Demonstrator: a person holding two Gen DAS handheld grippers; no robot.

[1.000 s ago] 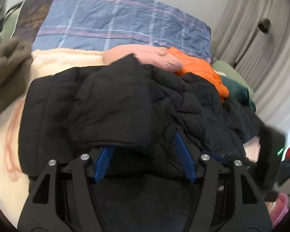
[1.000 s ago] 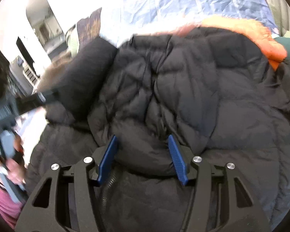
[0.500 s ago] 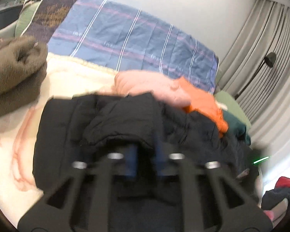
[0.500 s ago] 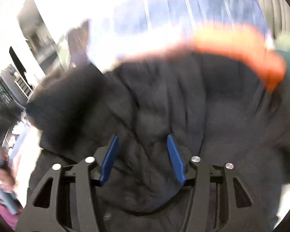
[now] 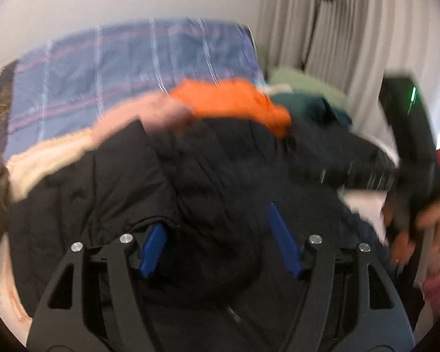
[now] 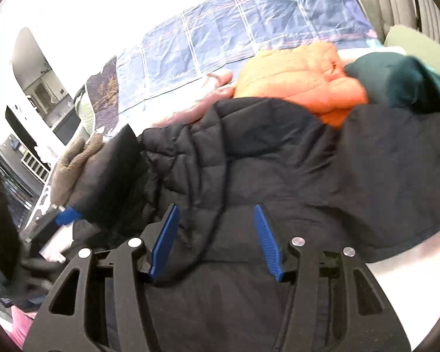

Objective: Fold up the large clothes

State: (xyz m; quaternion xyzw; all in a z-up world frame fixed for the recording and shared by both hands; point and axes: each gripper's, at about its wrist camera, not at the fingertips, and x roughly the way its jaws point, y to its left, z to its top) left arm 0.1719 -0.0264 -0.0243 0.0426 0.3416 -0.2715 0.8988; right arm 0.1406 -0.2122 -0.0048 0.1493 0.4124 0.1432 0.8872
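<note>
On bed, black puffer jacket (image 6: 278,158) lies spread, partly folded, sleeve flap doubled over near-left side; orange garment (image 6: 302,88) and dark green garment (image 6: 396,82) touching far edge

Left hand-held gripper (image 5: 217,234) spread, jacket fabric bunched between blue pads, not pinched; right hand-held gripper (image 6: 217,234) spread above jacket, zip line between pads

Risk, my guess: slick padded fabric slips, fold springs open; orange piece may drag along

Long axis seems left-right across view; collar end cannot tell
</note>
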